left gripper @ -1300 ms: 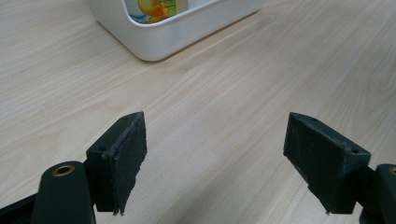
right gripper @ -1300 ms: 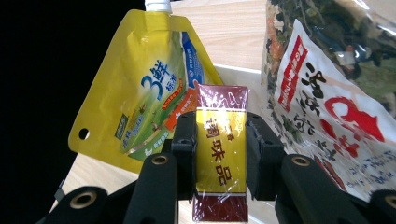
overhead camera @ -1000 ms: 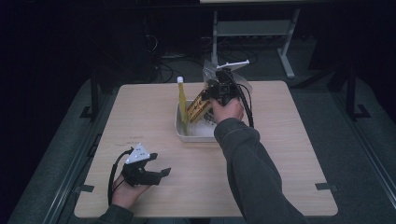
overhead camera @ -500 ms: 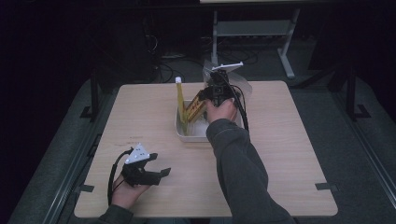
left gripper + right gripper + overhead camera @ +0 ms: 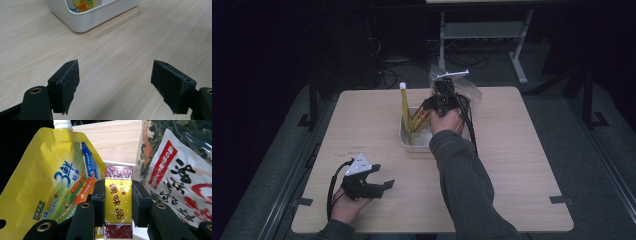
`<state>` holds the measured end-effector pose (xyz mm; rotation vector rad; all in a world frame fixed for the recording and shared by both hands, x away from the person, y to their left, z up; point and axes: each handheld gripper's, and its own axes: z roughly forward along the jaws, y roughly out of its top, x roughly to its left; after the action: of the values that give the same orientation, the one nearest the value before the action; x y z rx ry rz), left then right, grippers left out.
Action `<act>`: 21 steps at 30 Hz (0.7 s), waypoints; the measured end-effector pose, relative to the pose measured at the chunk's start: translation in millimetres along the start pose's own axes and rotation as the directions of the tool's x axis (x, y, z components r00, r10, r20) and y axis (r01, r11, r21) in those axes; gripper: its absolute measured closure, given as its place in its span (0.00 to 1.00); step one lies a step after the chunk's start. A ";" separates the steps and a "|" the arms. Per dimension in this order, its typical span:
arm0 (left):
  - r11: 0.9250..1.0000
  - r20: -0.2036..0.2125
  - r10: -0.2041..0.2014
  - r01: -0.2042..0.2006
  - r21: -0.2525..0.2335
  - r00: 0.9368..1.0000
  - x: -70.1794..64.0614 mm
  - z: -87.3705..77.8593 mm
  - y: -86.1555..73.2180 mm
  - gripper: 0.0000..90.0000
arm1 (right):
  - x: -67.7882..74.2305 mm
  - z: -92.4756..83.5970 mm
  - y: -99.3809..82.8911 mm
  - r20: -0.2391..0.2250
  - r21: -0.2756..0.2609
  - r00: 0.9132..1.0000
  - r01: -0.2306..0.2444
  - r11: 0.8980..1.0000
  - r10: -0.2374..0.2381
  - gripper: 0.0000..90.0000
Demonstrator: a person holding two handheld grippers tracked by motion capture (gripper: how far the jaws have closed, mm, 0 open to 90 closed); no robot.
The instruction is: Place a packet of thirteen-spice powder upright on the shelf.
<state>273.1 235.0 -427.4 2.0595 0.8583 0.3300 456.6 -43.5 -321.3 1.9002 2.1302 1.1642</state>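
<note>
My right gripper is shut on a narrow gold and maroon seasoning box, one jaw pressed to each side. In the high view this gripper holds the box over the white bin at the table's far middle. A yellow spout pouch stands in the bin to the box's left, and it rises above the rim in the high view. My left gripper is open over bare wood, low near the front left of the table.
A clear bag of dried vegetables with a red and white label leans on the right of the box, at the bin's far side. The bin's near corner lies ahead of the left jaws. The wooden table is bordered by dark floor.
The right hand has shifted slightly to the left over the bin, still gripping the box. The left gripper has stayed where it was.
</note>
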 end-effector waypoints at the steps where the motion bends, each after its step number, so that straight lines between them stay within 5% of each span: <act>1: 1.000 -0.001 0.000 0.000 0.000 1.000 0.2 -0.3 0.0 0.25 | -0.1 0.1 -0.5 0.000 -0.001 1.000 0.001 1.000 -0.001 0.75; 21: 1.000 -0.001 0.000 0.000 0.001 1.000 0.2 -1.5 -0.8 0.26 | -4.6 -3.1 -13.4 -0.050 0.012 0.999 -0.017 1.000 0.017 0.68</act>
<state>272.1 236.4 -427.2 2.0604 0.8592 0.3307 445.1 -48.5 -328.5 1.9177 2.1552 1.2179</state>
